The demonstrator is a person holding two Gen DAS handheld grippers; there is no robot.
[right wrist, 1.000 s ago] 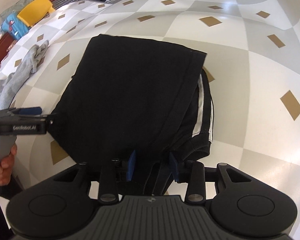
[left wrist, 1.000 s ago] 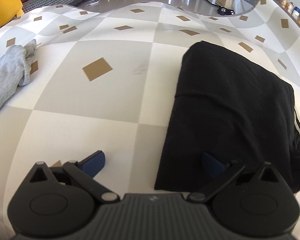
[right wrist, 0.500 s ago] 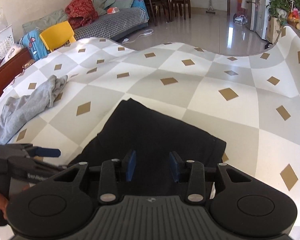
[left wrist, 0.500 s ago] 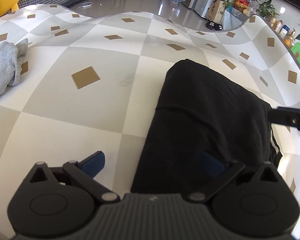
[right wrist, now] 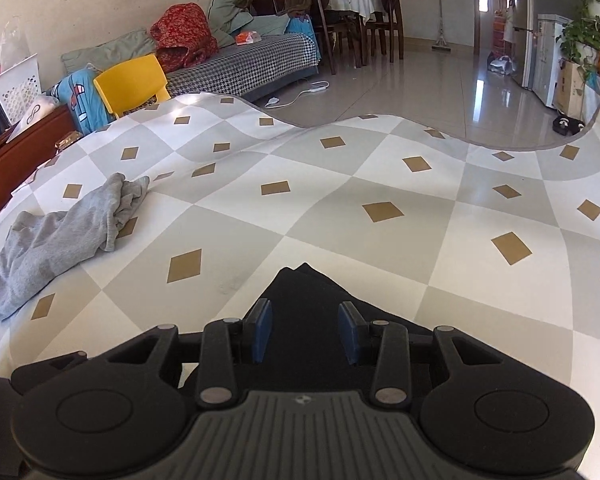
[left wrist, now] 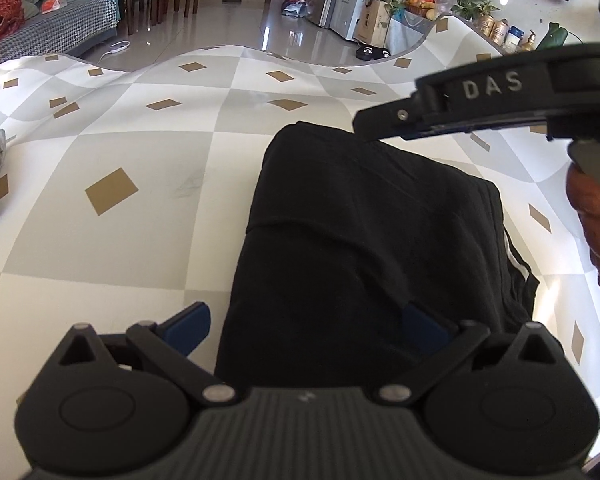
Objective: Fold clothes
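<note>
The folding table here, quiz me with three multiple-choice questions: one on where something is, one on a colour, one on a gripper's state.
1. Where does the grey garment lie relative to the folded black garment?
A. On top of it
B. Apart, toward the table's left side
C. Under it

2. What colour is the stripe at the black garment's right edge?
A. White
B. Red
C. Yellow

3. How does the left gripper stand?
A. Shut on the grey garment
B. Shut on nothing
C. Open, its fingers wide apart

Answers:
1 B: bare checked tablecloth separates them.
2 A: a white line shows along the folded edge.
3 C: the blue pads sit far apart, nothing pinched.
</note>
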